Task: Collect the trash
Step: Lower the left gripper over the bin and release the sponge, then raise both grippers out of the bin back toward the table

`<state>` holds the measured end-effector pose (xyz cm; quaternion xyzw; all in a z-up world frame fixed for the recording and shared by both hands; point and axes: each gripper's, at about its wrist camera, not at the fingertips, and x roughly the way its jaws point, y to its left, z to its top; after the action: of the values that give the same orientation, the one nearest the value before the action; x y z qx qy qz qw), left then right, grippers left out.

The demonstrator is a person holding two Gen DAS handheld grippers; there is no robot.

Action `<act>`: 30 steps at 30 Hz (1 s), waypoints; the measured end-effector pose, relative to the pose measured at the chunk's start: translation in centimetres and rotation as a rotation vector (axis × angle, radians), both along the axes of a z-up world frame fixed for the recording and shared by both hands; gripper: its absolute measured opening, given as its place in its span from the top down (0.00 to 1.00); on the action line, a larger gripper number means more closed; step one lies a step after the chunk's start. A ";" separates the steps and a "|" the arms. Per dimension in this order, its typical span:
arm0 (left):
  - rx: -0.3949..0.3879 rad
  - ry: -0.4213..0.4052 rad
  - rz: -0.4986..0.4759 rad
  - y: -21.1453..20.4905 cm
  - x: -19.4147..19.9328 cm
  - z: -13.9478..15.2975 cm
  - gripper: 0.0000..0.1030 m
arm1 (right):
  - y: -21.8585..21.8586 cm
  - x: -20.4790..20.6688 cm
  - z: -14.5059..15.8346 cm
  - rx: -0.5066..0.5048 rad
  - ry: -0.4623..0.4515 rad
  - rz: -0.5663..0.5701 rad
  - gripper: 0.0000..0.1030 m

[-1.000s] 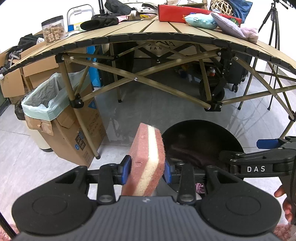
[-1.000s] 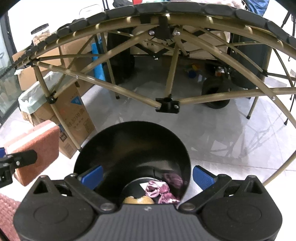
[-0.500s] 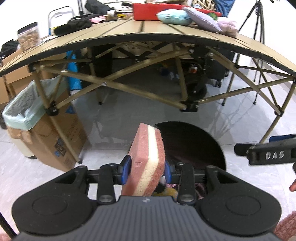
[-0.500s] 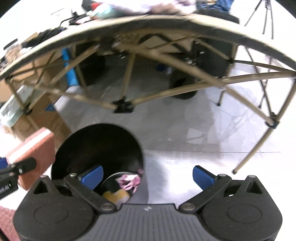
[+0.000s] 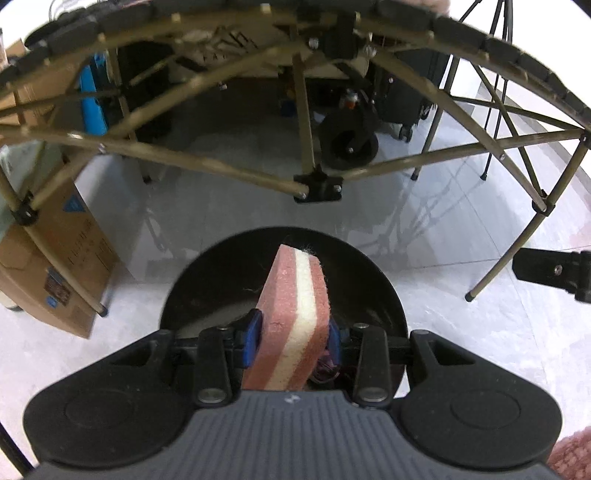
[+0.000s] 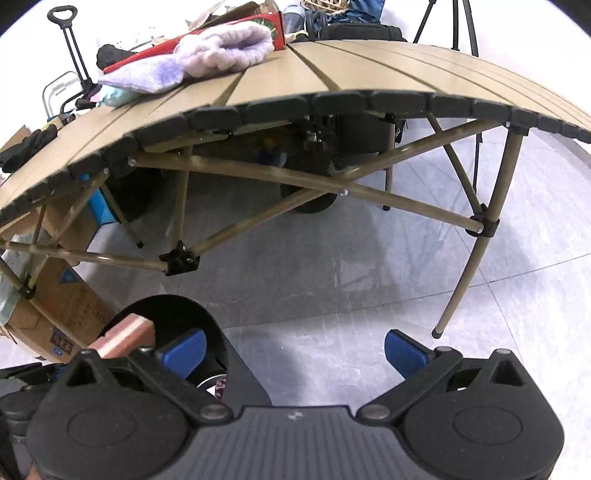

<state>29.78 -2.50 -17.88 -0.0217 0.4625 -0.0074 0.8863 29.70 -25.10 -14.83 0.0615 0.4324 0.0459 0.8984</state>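
Over the bin (image 5: 369, 266), the sponge (image 5: 295, 314) is held tight by the left hand-held gripper (image 5: 293, 338); it should be dropped once centred; the right hand-held gripper (image 6: 295, 349) is held wide, empty.

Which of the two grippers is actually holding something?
The left gripper: a pink-and-white sponge is clamped between its blue pads. The right gripper is open, holding nothing.

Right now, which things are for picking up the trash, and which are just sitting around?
For the job:
- sponge, pinched in the left gripper
- black trash bin right under it
- right gripper, open and empty

Just lying about:
- folding table
- purple fluffy cloth on it
- cardboard box
- tripod
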 end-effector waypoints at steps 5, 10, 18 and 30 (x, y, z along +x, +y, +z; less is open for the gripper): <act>0.048 -0.003 0.009 -0.3 -0.2 0.1 0.22 | 0.4 0.3 -0.5 -0.003 0.010 0.002 0.00; 0.039 0.004 0.055 0.9 -0.3 0.5 0.00 | 0.3 0.3 -0.6 -0.004 0.010 0.001 0.00; 0.028 0.024 0.070 1.4 -0.4 0.5 0.00 | 0.4 0.3 -0.8 -0.005 0.017 0.010 0.00; 0.040 0.020 0.072 1.2 -0.7 0.7 0.00 | 0.8 0.2 -1.0 -0.005 0.026 0.027 0.00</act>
<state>29.13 -1.34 -17.22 -0.0207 0.4702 0.0339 0.8817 29.92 -24.26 -15.83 0.0539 0.4447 0.0563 0.8923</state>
